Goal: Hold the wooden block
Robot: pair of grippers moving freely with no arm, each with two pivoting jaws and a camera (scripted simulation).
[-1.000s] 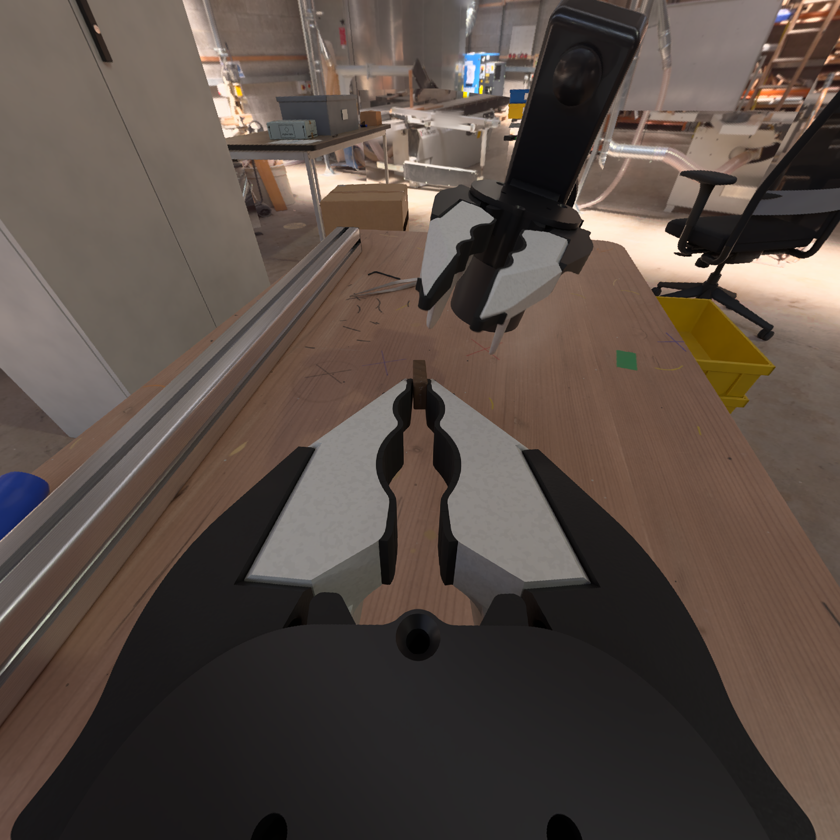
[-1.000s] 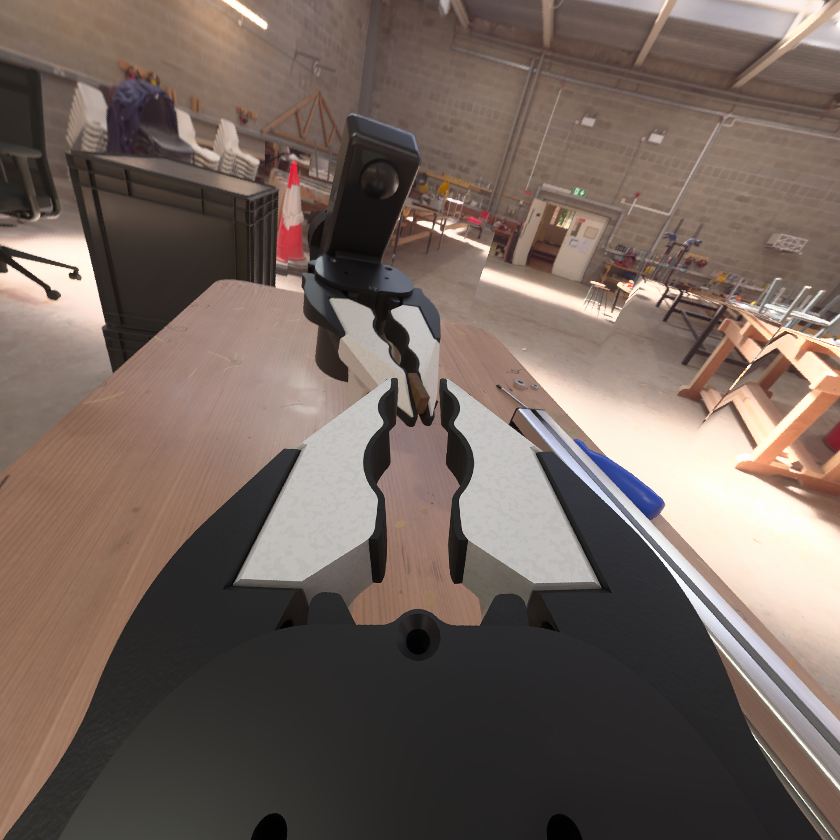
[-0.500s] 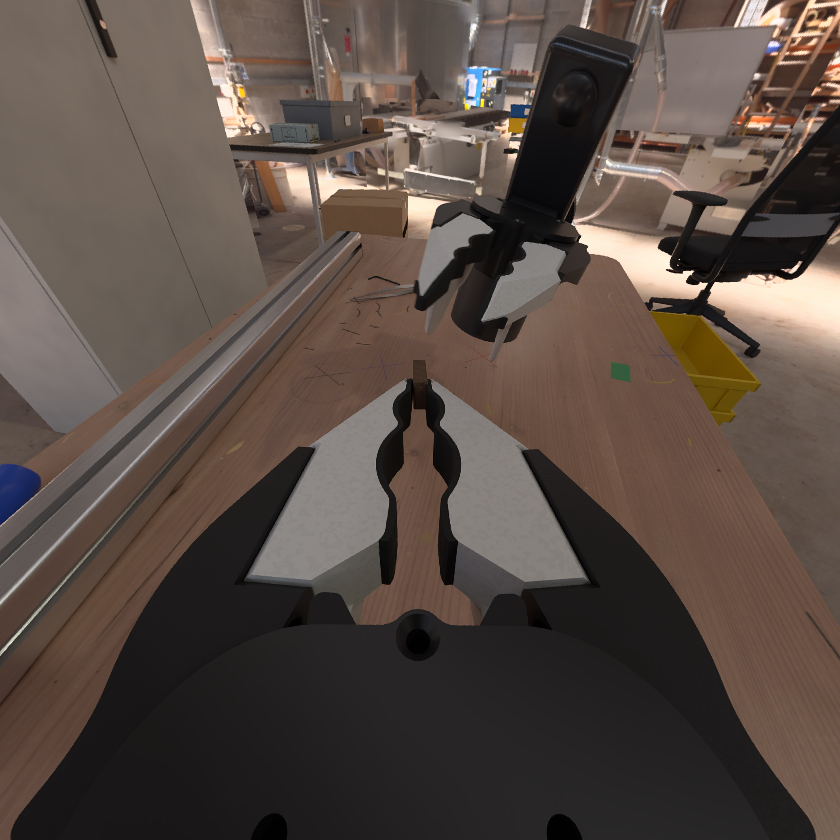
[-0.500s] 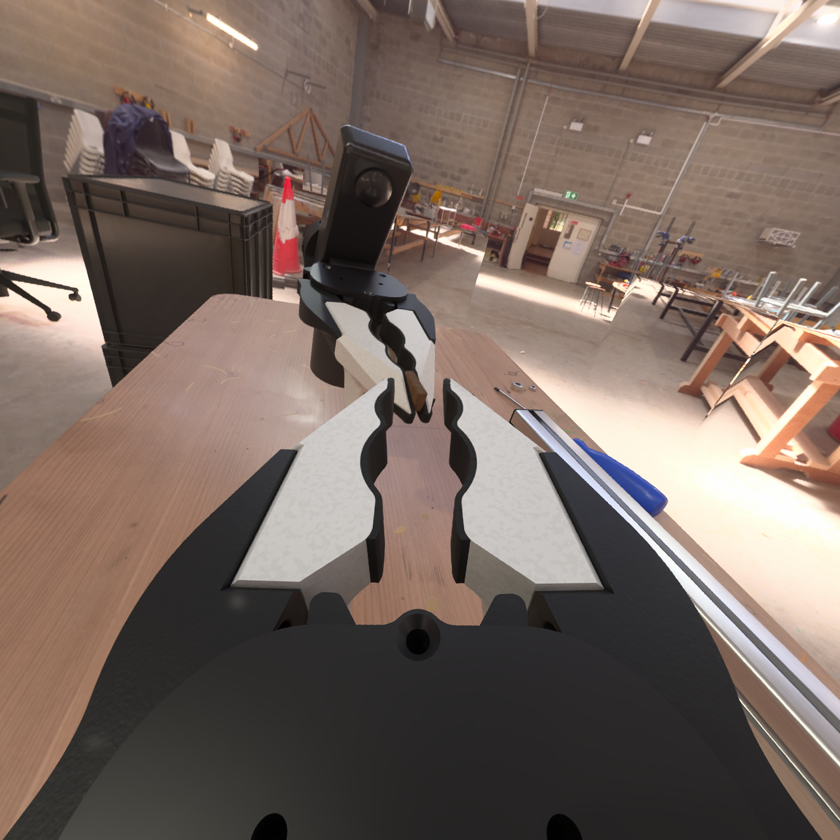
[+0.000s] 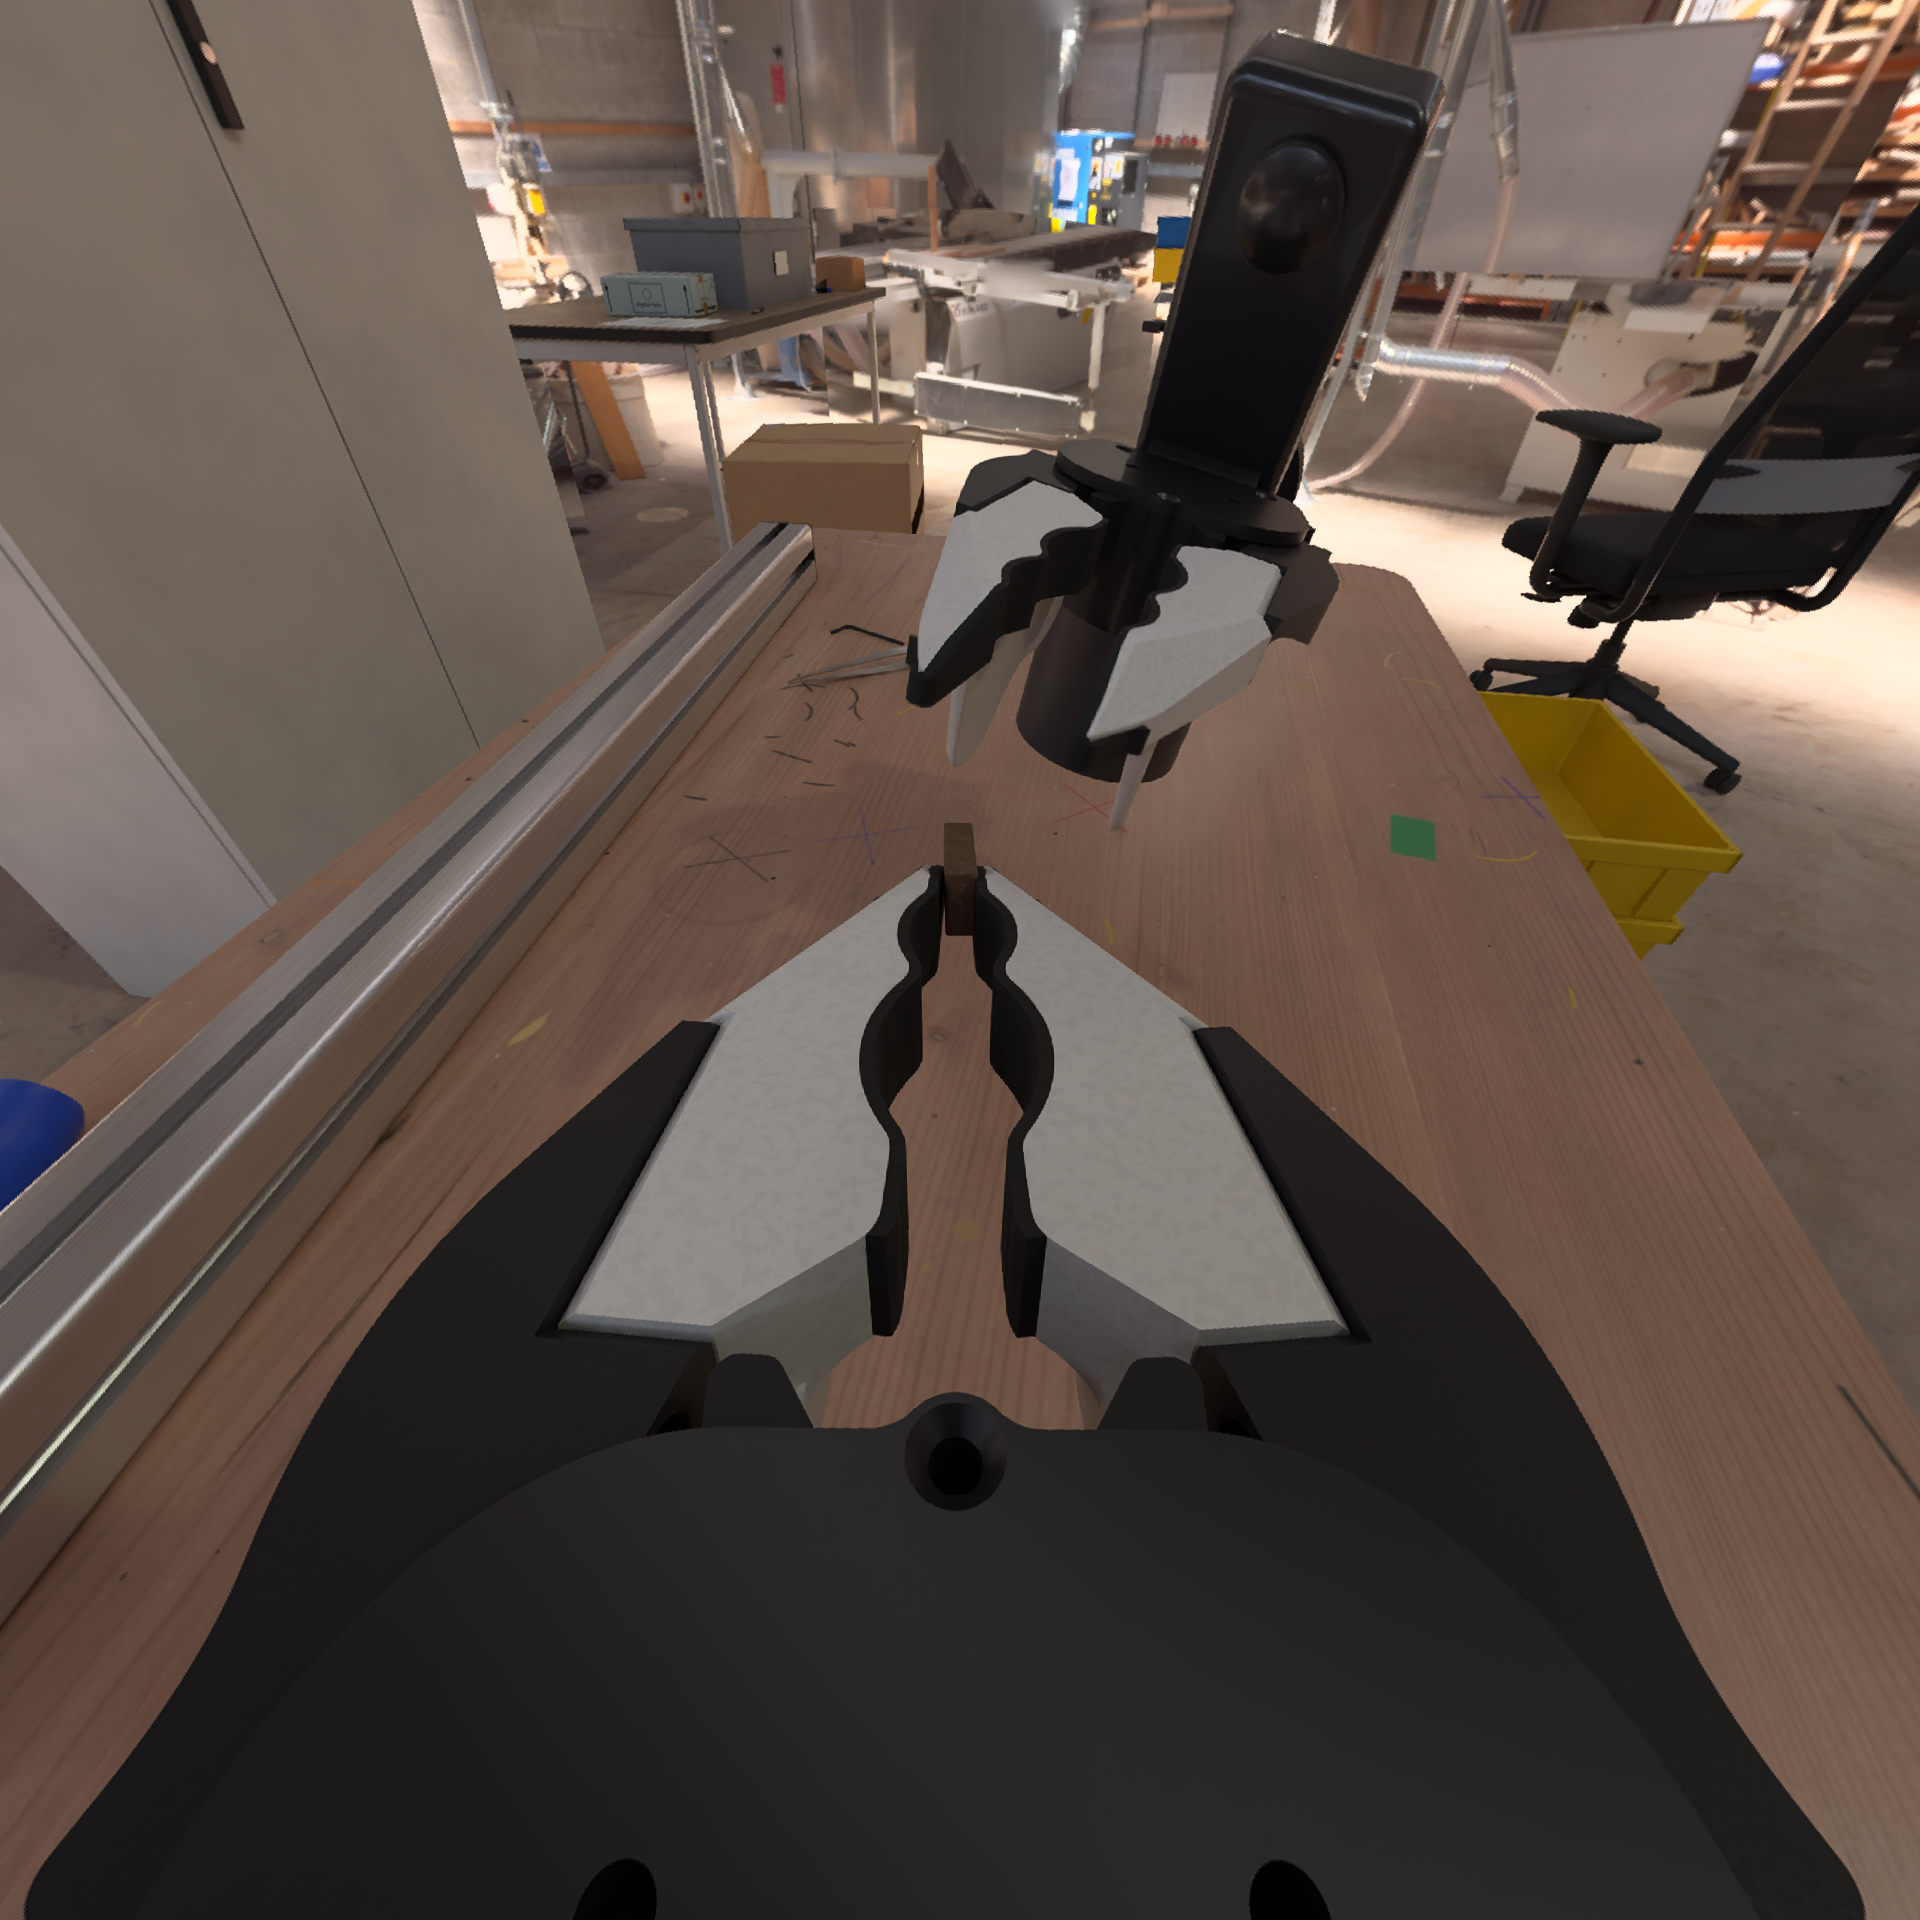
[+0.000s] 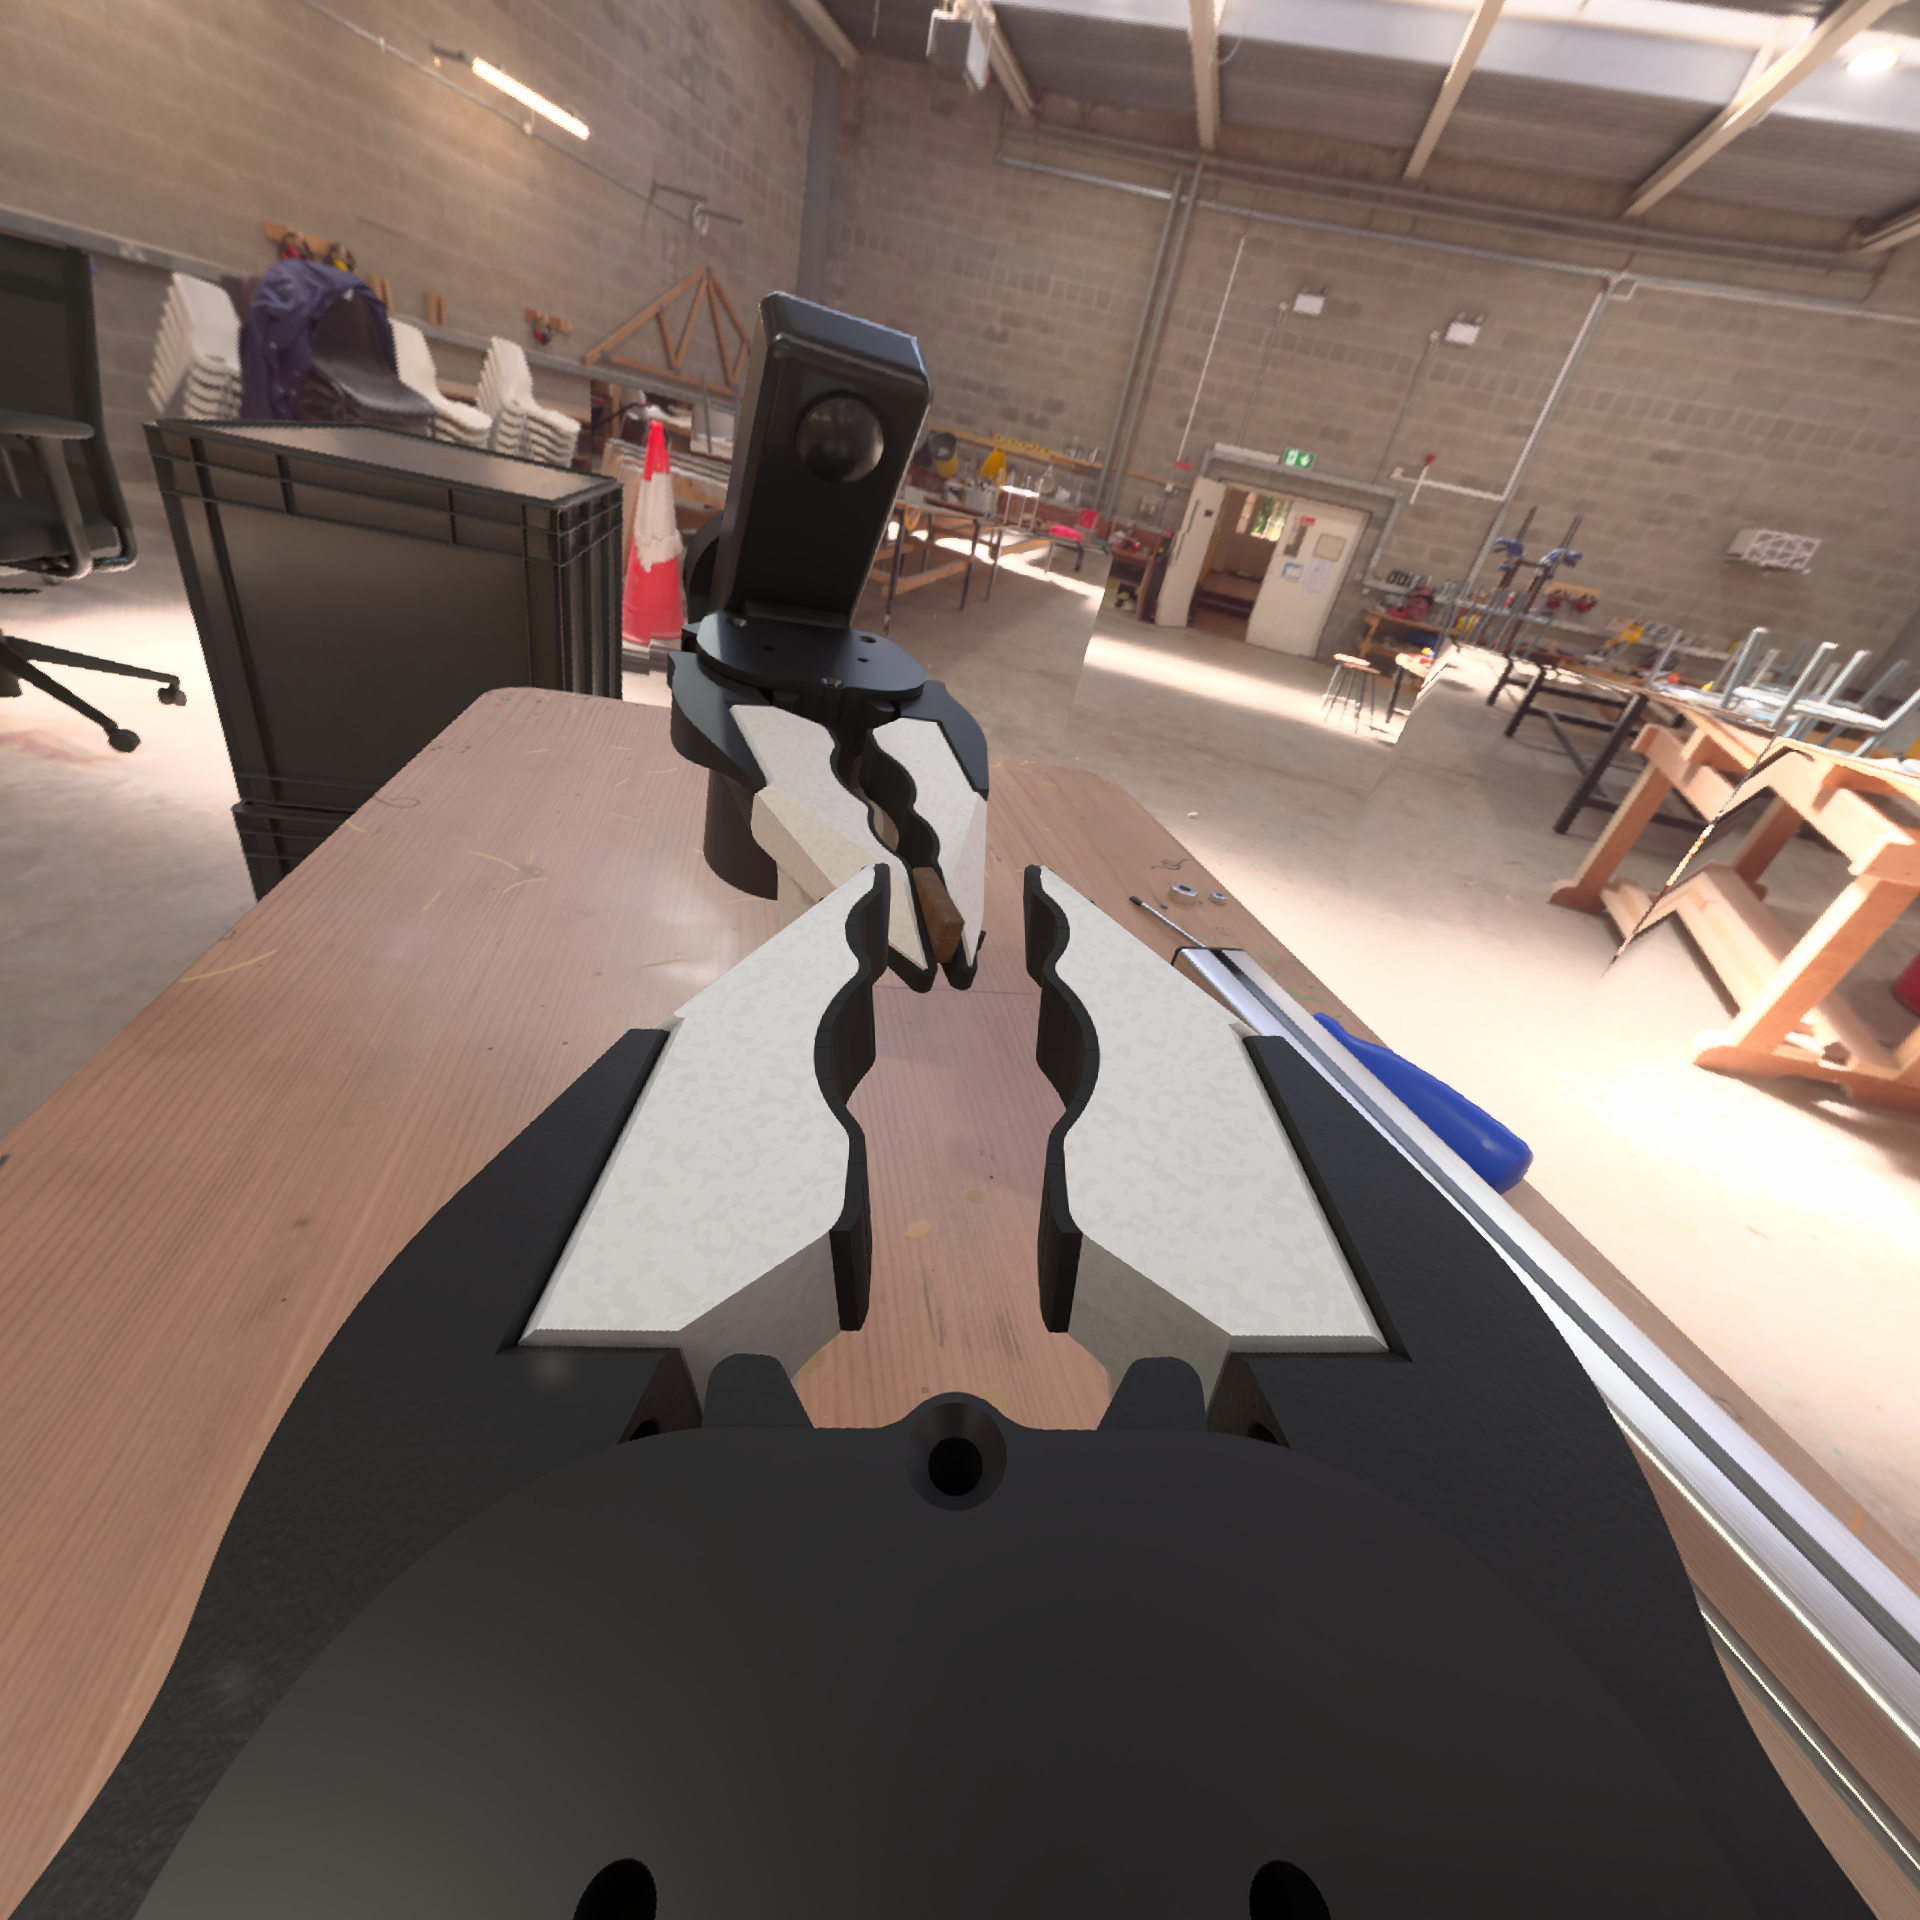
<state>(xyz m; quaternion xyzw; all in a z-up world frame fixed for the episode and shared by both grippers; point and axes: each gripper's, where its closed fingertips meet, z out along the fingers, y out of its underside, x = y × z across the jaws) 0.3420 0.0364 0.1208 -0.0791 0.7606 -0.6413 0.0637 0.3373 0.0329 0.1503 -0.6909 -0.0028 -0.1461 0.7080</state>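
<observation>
A small brown wooden block [image 5: 958, 854] is pinched upright between the tips of my left gripper [image 5: 958, 896], just above the wooden table [image 5: 1299, 1091]. In the right wrist view the left gripper [image 6: 940, 951] faces me, shut on the block [image 6: 938, 912]. My right gripper [image 6: 956, 883] is open and empty, its tips close in front of the block and not touching it. In the left wrist view the right gripper [image 5: 1042, 787] hovers above the table just beyond the block, jaws apart.
An aluminium rail [image 5: 416, 935] runs along one table edge, with a blue-handled tool [image 6: 1423, 1101] beside it. Hex keys [image 5: 852, 665] and nuts [image 6: 1184, 891] lie on the table. A yellow bin [image 5: 1600, 800] and black crate [image 6: 395, 603] stand off the table.
My right gripper's jaws have opened a little wider and it has tilted slightly. My left gripper keeps its hold on the block and has barely moved.
</observation>
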